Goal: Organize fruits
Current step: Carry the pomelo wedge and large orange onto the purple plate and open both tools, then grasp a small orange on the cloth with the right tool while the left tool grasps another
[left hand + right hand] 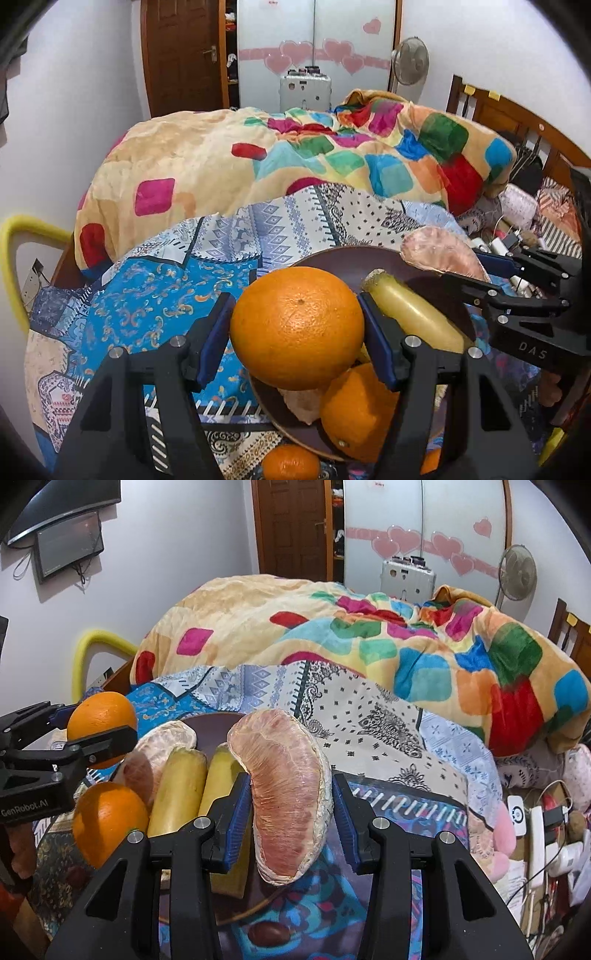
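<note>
Through the left wrist camera we see our left gripper (297, 332) with its blue fingers (376, 339) closed on a large orange (297, 326), held above the near edge of the brown plate (325, 260) that sits on the patterned bedspread (166, 291). Below it a second orange (356, 410) rests in the plate beside a banana (413, 314), and a small orange (290, 461) lies on the bedspread just outside the rim. The right gripper (491, 277) reaches in from the right. Through the right wrist camera we see that right gripper (291, 812) with its fingers (236, 819) clamped on a peeled pomelo segment (288, 797), hanging over the plate's (218, 723) right side, next to two bananas (177, 790); another pomelo segment (162, 746) lies behind them. We judge the plate is already crowded, so a round orange let go on top of the pile could roll off onto the soft bedding. The segment is soft, and too hard a squeeze may tear it. With both grippers over one plate, they could also knock each other.
</note>
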A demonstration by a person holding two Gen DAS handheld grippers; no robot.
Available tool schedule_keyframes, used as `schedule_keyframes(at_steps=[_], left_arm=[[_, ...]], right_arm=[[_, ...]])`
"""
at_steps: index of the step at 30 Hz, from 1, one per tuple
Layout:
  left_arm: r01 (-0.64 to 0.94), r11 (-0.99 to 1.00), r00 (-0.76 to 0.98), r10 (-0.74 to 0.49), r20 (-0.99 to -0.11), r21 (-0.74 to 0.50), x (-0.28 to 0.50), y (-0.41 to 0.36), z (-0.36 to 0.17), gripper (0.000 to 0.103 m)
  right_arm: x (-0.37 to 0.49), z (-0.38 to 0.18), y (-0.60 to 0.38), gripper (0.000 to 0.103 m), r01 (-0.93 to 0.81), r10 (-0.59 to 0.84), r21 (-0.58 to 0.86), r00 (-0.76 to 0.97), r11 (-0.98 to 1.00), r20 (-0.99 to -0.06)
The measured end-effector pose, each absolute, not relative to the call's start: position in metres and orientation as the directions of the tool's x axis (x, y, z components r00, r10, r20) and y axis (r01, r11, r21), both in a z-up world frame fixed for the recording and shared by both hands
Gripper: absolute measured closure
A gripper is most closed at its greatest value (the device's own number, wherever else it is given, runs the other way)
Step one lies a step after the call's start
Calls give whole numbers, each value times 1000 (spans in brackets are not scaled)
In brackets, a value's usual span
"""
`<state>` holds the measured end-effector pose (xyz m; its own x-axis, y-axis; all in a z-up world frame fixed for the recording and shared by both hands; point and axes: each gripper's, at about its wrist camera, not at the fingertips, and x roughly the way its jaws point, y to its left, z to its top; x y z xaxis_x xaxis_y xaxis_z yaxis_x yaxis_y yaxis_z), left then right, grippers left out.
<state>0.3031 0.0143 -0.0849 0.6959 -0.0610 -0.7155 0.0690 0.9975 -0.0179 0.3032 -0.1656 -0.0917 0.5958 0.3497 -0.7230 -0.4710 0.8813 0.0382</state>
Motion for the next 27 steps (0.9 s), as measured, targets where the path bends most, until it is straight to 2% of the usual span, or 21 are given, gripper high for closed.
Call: schedule_keyframes(at_steps=[8,19,27], left_arm=[[83,996,644,-85,-760,-42,315,12,-104,37],[95,995,644,-95,-759,-43,313,11,-101,36],[89,994,688,-101,-719,-55,299,13,-79,27]], right_arm=[[313,-104,-160,63,-449,317,37,568,893,-760],[315,-108,-158,61,-453,323,57,536,890,-780],[301,-91,-161,60,-467,329,35,566,884,-756]])
